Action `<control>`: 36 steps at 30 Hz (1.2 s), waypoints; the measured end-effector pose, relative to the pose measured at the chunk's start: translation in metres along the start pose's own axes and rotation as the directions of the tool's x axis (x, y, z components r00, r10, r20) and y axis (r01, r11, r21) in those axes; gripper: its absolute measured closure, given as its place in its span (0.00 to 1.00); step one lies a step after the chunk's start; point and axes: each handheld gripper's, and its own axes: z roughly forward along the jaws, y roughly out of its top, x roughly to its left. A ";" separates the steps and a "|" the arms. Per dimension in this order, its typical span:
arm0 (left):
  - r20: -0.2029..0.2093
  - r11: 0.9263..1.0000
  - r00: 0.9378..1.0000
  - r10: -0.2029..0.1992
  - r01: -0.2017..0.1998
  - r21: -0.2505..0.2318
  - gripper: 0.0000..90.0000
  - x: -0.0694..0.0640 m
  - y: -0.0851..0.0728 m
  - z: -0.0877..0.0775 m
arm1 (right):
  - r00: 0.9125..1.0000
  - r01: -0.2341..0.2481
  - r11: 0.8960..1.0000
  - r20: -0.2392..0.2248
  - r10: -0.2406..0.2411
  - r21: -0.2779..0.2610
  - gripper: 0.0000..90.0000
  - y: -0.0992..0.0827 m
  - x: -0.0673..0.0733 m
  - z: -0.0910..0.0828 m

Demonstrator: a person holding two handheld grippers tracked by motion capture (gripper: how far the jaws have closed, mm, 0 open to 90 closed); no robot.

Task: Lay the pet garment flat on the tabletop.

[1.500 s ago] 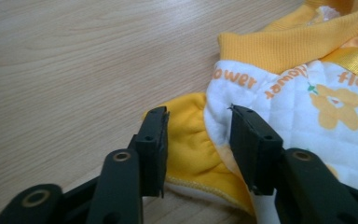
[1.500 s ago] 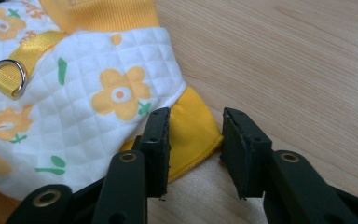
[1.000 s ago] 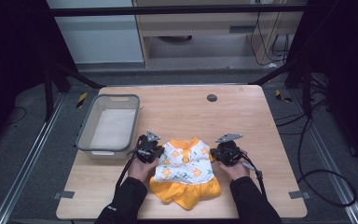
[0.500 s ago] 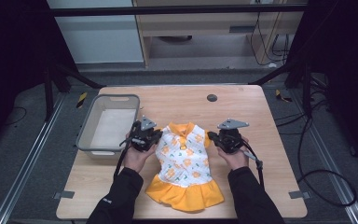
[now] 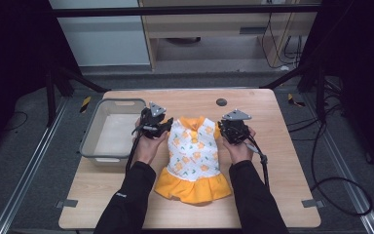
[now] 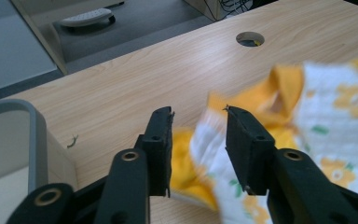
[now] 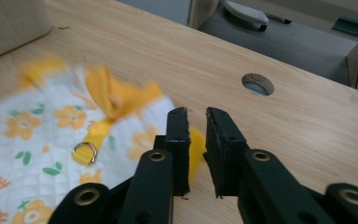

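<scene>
**Small dress lying flat between two opening hand-held grippers**

The dress (image 5: pixel 193 158), white with orange flowers and an orange skirt, is lying spread on the bench (image 5: pixel 272 161) between the two tools, its collar end pointing away from the person and its skirt toward them. The left hand-held gripper (image 5: pixel 161 127) is sitting just beside the dress's left shoulder, and the right hand-held gripper (image 5: pixel 230 132) just beside its right shoulder. Both have just been opening their jaws.

In the left gripper view, the left hand-held gripper (image 6: pixel 198 133) is showing a clear gap, with the blurred shoulder edge of the dress (image 6: pixel 326 121) lying between and beyond the jaws; the pads are not pressing on it. In the right gripper view, the right hand-held gripper (image 7: pixel 196 140) is standing only slightly parted, with a strip of orange fabric showing in the gap and nothing clamped. This view is also showing a small metal ring (image 7: pixel 85 152) on an orange strap on the dress, and a round hole (image 7: pixel 258 84) in the bench farther off. The high view is showing a grey bin (image 5: pixel 108 130) just outside the left hand-held gripper.

Both forearms, in dark sleeves, are reaching forward from the near edge, hands wrapped around the tools, which are pointing away from the person and slightly inward.
</scene>
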 end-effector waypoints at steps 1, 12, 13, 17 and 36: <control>0.001 1.000 1.000 -0.003 0.003 0.004 0.65 0.001 -0.001 -0.002 | 1.000 0.004 1.000 -0.007 -0.004 -0.001 0.84 0.000 0.000 0.000; 0.081 0.999 0.997 0.006 -0.003 -0.036 0.54 0.002 -0.016 -0.050 | 0.994 -0.014 0.999 -0.105 0.008 -0.050 0.66 -0.007 -0.004 -0.036; 0.081 0.999 0.996 0.023 -0.020 -0.034 0.53 0.001 -0.018 -0.055 | 0.992 -0.033 0.998 -0.122 0.027 -0.051 0.63 -0.010 -0.006 -0.045; 0.112 0.998 0.993 0.042 -0.036 -0.052 0.52 -0.003 -0.034 -0.078 | 0.988 -0.056 0.998 -0.143 0.049 -0.042 0.57 -0.019 -0.009 -0.059; 0.231 0.998 0.973 0.024 -0.037 0.053 0.54 -0.018 -0.116 -0.102 | 0.955 -0.015 1.000 -0.295 0.019 0.017 0.45 -0.076 0.023 -0.095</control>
